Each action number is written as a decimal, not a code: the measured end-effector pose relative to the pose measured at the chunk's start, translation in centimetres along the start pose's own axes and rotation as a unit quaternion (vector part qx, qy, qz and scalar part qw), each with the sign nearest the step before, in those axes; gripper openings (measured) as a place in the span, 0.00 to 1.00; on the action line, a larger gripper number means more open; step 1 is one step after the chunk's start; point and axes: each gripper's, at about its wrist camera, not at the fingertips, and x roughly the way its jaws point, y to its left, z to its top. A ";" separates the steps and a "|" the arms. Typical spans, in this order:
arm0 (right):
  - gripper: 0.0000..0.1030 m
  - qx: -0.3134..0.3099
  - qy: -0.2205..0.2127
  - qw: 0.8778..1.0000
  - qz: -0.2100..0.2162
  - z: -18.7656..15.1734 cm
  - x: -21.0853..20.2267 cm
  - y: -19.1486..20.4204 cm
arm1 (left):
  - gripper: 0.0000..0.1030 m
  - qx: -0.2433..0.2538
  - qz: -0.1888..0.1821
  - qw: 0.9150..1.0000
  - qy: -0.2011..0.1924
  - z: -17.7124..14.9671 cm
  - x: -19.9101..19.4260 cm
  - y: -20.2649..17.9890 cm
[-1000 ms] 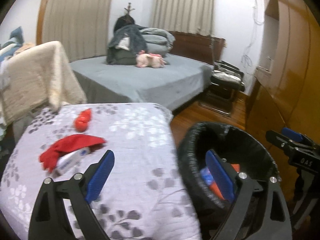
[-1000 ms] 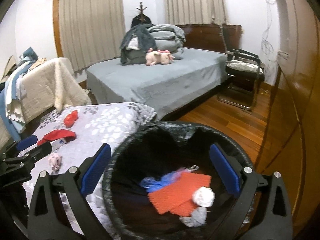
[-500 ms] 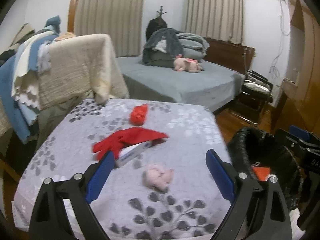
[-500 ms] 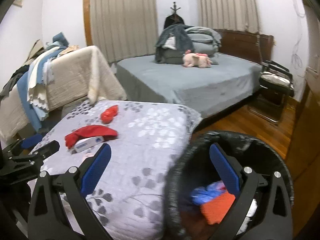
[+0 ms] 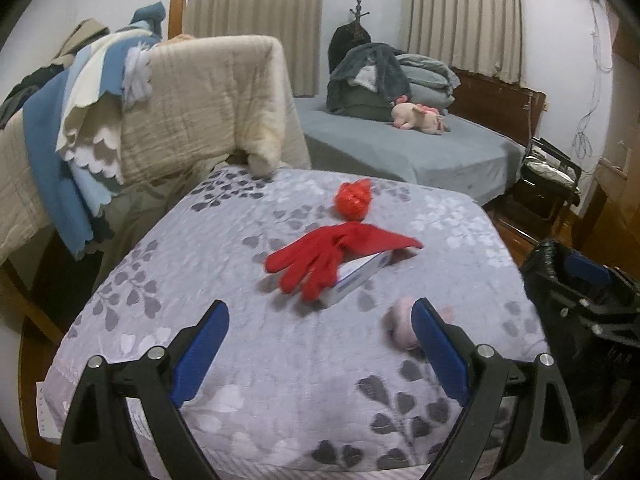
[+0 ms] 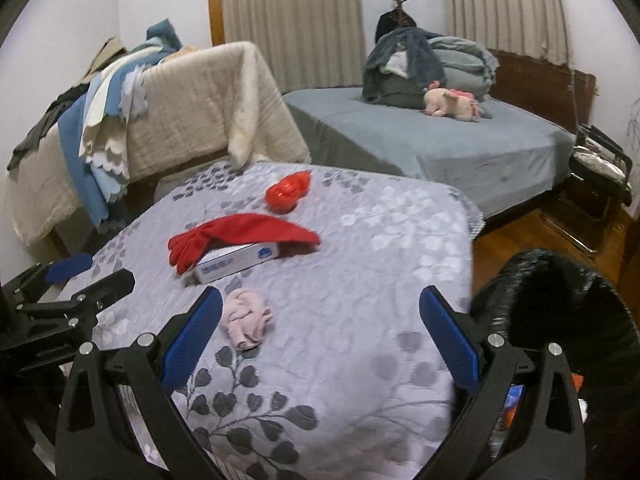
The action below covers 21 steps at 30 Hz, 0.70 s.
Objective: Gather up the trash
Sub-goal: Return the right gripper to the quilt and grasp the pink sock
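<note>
Both sets of tongs have swung away from the bin since a second ago, and I now look across the table (image 5: pixel 120 304) with its grey leaf-print cloth. My left tongs (image 5: pixel 320 350) are spread wide and carry nothing. Ahead of them and slightly right lies a red knit glove (image 5: pixel 332 250), limp, fingers pointing toward me on the left, draped over a flat white-and-blue carton (image 5: pixel 360 274) whose long axis runs near-left to far-right. Beyond sits a crumpled red plastic wad (image 5: pixel 353 200). A soft pink crumpled ball (image 6: pixel 245 318), tissue or cloth, I cannot tell, rests just inside the left finger of my right tongs (image 6: pixel 322 340), also spread and empty. I judge the right hand is nearer to it. At far right stands the black-lined bin (image 6: pixel 560 304), beside the table edge, with scraps inside.
</note>
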 end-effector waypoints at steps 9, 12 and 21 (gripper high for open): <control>0.93 -0.015 0.033 0.999 0.013 -0.9 4.6 3.1 | 0.88 -0.021 0.016 0.999 0.018 -0.9 1.6 3.4; 0.93 -0.021 0.042 0.999 0.015 -1.0 5.7 3.7 | 0.88 -0.025 0.018 0.999 0.022 -1.1 2.0 4.1; 0.80 -0.030 0.068 0.997 0.024 -1.2 7.9 4.5 | 0.88 -0.034 0.023 0.999 0.029 -1.2 3.0 5.6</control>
